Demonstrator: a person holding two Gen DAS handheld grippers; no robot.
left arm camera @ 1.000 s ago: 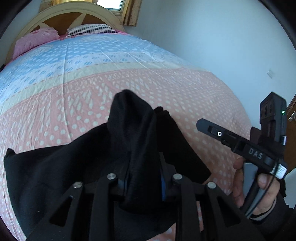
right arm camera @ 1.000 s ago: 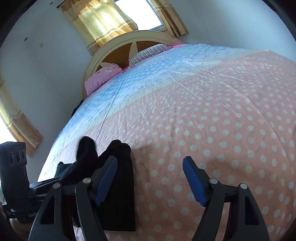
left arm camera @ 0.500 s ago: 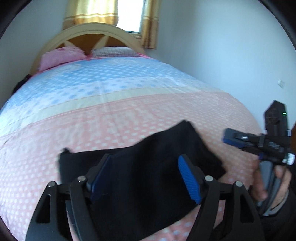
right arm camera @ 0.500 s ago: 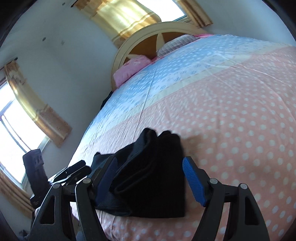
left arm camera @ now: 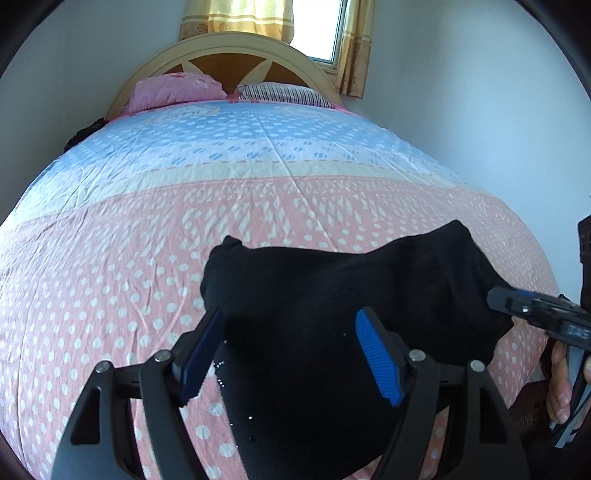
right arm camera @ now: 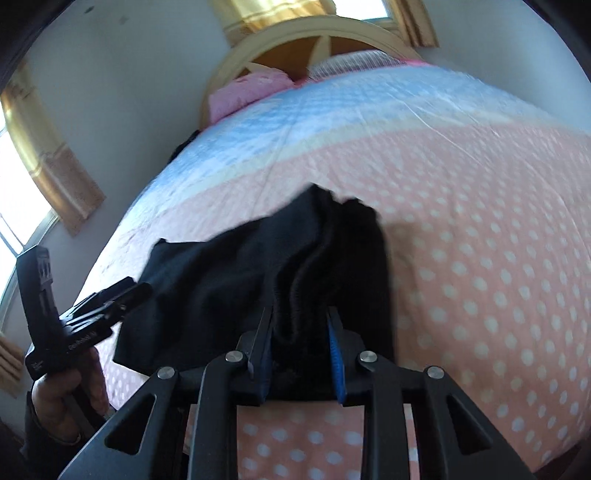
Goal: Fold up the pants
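Note:
Black pants [left arm camera: 332, 288] lie folded into a wide bundle on the pink dotted bed cover [left arm camera: 110, 258]. My left gripper [left arm camera: 290, 321] hovers just above their near left part, open, with nothing pinched between its blue pads [left arm camera: 376, 358]. In the right wrist view the right gripper [right arm camera: 299, 317] is at the pants' [right arm camera: 229, 266] near right end. Its jaws are closing, and a thick ribbed bunch of the fabric fills the gap between the pads. The right gripper [left arm camera: 535, 317] also shows at the right edge of the left wrist view, and the left gripper [right arm camera: 110, 299] shows at the left of the right wrist view.
The bed runs back to a pink pillow [left arm camera: 173, 90], a striped pillow [left arm camera: 280, 92] and an arched wooden headboard [left arm camera: 225, 55] under a curtained window [left arm camera: 317, 26]. White walls close in on both sides. A person's hand [left arm camera: 557, 384] holds the right gripper past the bed's right edge.
My left gripper let go of the raised pants and drew back; the cloth dropped flat. The right gripper swung left onto the pants' end and closed around a bunch of fabric.

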